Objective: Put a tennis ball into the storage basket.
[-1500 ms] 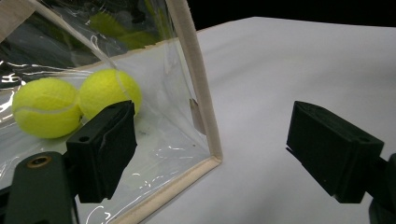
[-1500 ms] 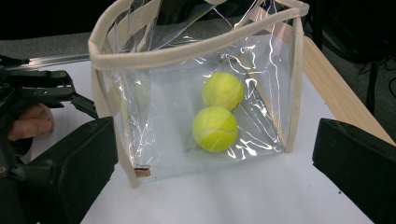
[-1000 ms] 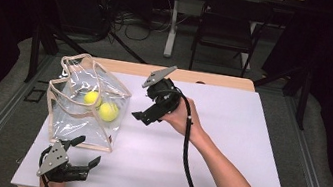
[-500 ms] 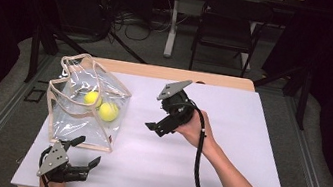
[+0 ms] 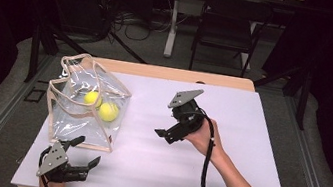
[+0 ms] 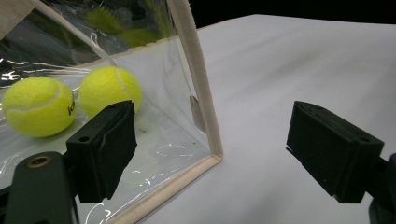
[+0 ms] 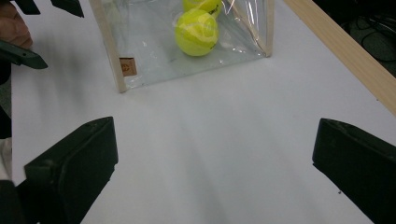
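A clear plastic bag point(image 5: 80, 123) with cream trim lies at the table's left, holding two yellow tennis balls point(image 5: 92, 97) point(image 5: 108, 111). My left gripper point(image 5: 87, 151) rests open at the near left edge, just in front of the bag. In the left gripper view its jaws straddle the bag's corner trim point(image 6: 198, 88), and both balls point(image 6: 35, 105) point(image 6: 109, 91) show through the plastic. My right gripper point(image 5: 167, 125) hovers open over mid-table, right of the bag and pointing at it. In the right gripper view the open gripper point(image 7: 215, 163) holds nothing, with the bag point(image 7: 154, 60) and a ball point(image 7: 196, 31) ahead.
The white table top point(image 5: 242, 176) stretches right of the bag. A wooden strip point(image 5: 182, 75) runs along its far edge. A chair point(image 5: 225, 32), a table leg and cables stand on the floor beyond. The left gripper point(image 7: 46, 5) and its hand show at the top left of the right gripper view.
My right gripper has drawn back from beside the bag, to the right and nearer the person, staying open. The left gripper, bag and balls have not moved.
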Demonstrator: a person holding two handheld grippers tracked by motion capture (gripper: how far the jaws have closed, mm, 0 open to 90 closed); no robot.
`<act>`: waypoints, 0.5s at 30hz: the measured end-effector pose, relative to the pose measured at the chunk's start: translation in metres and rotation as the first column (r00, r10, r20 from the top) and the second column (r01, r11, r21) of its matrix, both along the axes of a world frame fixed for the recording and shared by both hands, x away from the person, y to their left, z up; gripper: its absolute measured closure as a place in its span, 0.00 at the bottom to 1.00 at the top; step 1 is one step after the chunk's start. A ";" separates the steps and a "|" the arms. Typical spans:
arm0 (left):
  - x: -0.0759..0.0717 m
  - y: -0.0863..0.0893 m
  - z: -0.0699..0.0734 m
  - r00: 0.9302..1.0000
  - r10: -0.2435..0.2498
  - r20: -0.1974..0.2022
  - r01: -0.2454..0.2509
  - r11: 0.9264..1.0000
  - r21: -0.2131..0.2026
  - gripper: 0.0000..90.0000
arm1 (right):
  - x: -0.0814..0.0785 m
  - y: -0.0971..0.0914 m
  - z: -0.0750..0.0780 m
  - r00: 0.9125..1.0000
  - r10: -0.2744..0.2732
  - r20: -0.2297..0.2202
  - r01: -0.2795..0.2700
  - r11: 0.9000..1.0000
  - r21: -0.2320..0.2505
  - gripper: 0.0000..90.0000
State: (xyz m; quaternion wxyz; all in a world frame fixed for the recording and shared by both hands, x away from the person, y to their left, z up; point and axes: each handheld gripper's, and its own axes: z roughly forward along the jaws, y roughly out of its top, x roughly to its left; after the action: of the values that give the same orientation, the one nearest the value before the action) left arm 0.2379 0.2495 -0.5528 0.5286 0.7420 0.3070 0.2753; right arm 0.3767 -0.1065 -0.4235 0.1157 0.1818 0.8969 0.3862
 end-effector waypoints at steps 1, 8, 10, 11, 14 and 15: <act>0.000 0.000 0.000 1.000 0.001 -0.001 -0.001 1.000 0.000 0.17 | -0.001 -0.001 -0.001 1.000 -0.003 0.000 0.003 1.000 0.002 0.00; 0.000 0.000 0.000 1.000 0.003 0.000 -0.003 1.000 -0.001 0.18 | -0.005 -0.012 -0.007 1.000 -0.014 -0.006 0.014 1.000 0.005 0.00; 0.000 0.000 0.000 1.000 0.002 -0.001 -0.002 1.000 0.001 0.17 | -0.006 -0.014 -0.009 1.000 -0.015 -0.006 0.015 1.000 0.004 0.00; 0.000 0.000 0.000 1.000 0.002 0.000 -0.002 1.000 0.001 0.17 | -0.007 -0.016 -0.010 1.000 -0.017 -0.005 0.017 1.000 0.004 0.00; 0.000 0.000 0.000 1.000 0.002 0.001 -0.002 1.000 0.000 0.18 | -0.009 -0.020 -0.012 1.000 -0.024 -0.004 0.024 1.000 0.006 0.00; 0.000 0.000 0.000 1.000 0.002 0.001 -0.002 1.000 0.000 0.17 | -0.010 -0.022 -0.013 1.000 -0.027 -0.005 0.027 1.000 0.006 0.00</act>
State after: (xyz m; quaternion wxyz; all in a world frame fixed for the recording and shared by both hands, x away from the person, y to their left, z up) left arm 0.2376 0.2499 -0.5529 0.5285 0.7415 0.3076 0.2760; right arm 0.3669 -0.1286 -0.4362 0.1184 0.1952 0.8935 0.3867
